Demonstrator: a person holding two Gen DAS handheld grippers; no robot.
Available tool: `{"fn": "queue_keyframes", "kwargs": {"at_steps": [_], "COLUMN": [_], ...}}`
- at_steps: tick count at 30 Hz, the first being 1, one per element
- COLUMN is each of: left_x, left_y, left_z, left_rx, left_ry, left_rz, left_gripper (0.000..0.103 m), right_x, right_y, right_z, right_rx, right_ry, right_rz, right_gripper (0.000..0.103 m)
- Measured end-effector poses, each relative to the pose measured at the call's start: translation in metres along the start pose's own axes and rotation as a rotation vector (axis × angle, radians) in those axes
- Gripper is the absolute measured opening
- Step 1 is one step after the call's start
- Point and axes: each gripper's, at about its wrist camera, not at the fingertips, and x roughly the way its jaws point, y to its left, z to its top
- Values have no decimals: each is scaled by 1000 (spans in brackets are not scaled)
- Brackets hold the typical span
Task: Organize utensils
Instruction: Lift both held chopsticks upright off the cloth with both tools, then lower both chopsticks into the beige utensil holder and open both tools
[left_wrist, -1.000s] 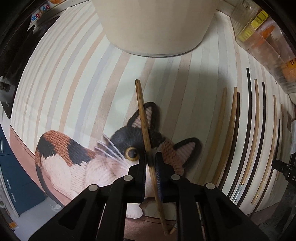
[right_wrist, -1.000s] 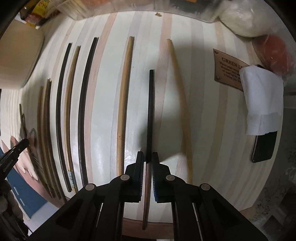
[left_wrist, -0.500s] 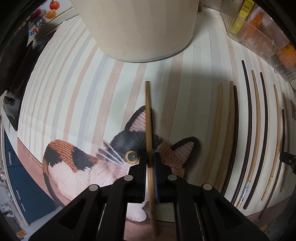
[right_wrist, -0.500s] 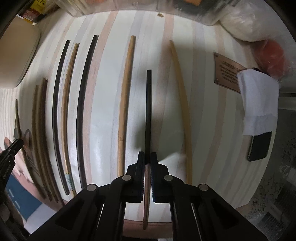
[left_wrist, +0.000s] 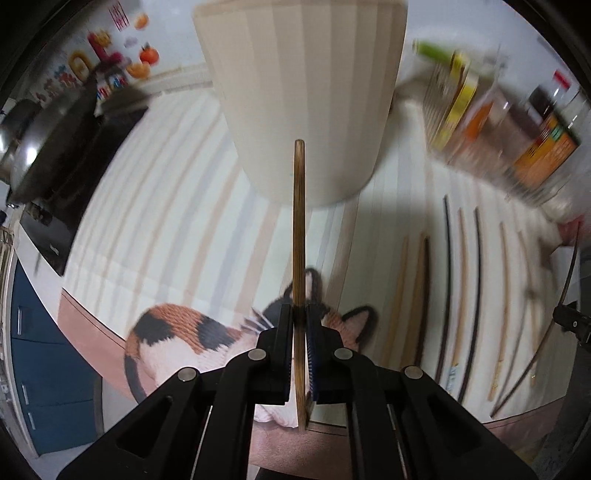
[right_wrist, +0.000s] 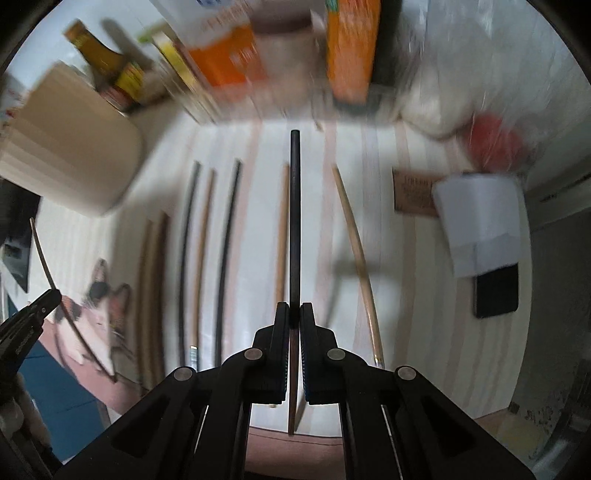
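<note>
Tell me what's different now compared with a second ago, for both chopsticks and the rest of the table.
Both held sticks have been lifted off the striped mat: the left gripper raised its bamboo chopstick, now pointing at the beige container; the right gripper raised its black chopstick. Both jaws stayed clamped. The other chopsticks stayed in their row.

cream ribbed holder (left_wrist: 303, 92); pastel-striped mat (left_wrist: 166, 206); calico cat print (left_wrist: 192, 332)

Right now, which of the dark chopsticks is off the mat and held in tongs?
The black chopstick clamped upright in the right tongs. The other dark chopsticks lie flat on the striped mat with the light wooden ones.
</note>
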Motion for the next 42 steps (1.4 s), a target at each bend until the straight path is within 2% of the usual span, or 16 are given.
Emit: {"fn": "queue_keyframes", "kwargs": {"at_steps": [5, 11, 16, 21, 26, 31, 36, 42], "left_x": [-51, -136, -200, -224, -217, -184, -145, -110], "left_y": [8, 23, 37, 56, 76, 91, 101, 102], "left_z": [17, 37, 77, 128, 172, 205, 223, 228], "left_rx": [-26, -64, -92, -137, -180, -204, -233, -229], "left_ry": [-119, -322, -458, -541, -541, -486, -409, -340], "left_rz": [-22, -62, -114, -107, -90, -72, -72, -55], "left_gripper": [4, 4, 4, 4, 4, 4, 4, 4], "right_x": [-51, -129, -198, -245, -255, -241, -211, -174], "right_y": [9, 26, 54, 97, 139, 189, 219, 239], "right_z": [10, 40, 74, 115, 154, 188, 214, 230], "right_rx": [-50, -98, -161, -233, -282, -324, -351, -400], "right_ry": [-155, -355, -487, -573, -611, -586, -549, -490], "right_rz": [37, 133, 247, 324, 355, 353, 339, 291], "right_gripper": [5, 5, 5, 5, 5, 5, 5, 5]}}
